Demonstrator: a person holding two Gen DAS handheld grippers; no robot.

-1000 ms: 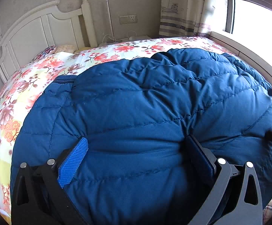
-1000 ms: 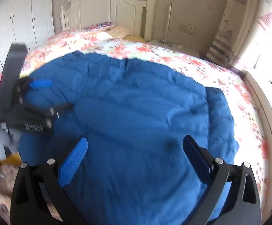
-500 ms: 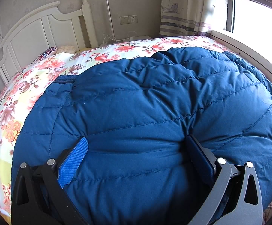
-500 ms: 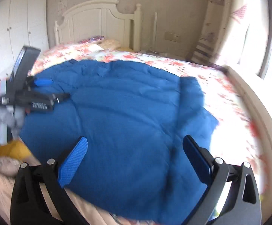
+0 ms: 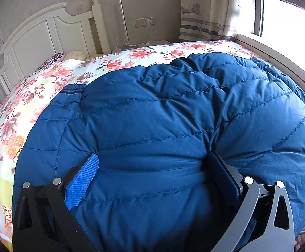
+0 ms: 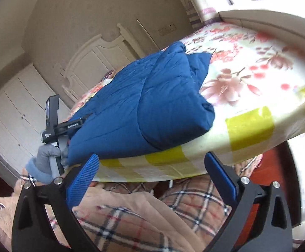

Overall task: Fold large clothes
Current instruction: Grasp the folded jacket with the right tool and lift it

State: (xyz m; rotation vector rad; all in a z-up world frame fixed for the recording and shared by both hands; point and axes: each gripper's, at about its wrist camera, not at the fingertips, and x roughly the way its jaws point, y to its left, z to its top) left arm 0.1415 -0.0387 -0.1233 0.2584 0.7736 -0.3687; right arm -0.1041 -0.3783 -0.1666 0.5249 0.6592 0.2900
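Note:
A large blue quilted down jacket (image 5: 173, 115) lies spread on the floral bed sheet (image 5: 36, 88). My left gripper (image 5: 152, 168) is open at the jacket's near edge. Its fingers press into the padding, and a bulge of fabric sits between them. In the right wrist view the jacket (image 6: 148, 105) looks folded, with a thick doubled edge toward the bed's foot. My right gripper (image 6: 152, 168) is open and holds nothing, off the jacket and below the mattress edge. The left gripper (image 6: 53, 126) appears there too, at the jacket's left corner, held by a gloved hand (image 6: 45, 157).
A white headboard (image 5: 43, 37) and a pillow (image 5: 74, 55) stand at the far end. A window (image 5: 289, 21) and curtain (image 5: 207, 10) are on the right. The person's plaid clothing (image 6: 141, 216) fills the space under my right gripper. White wardrobe doors (image 6: 11, 113) stand at the left.
My right gripper has pulled back and dropped from above the jacket to below the mattress edge, tilting as it went. The left gripper and the jacket have barely moved.

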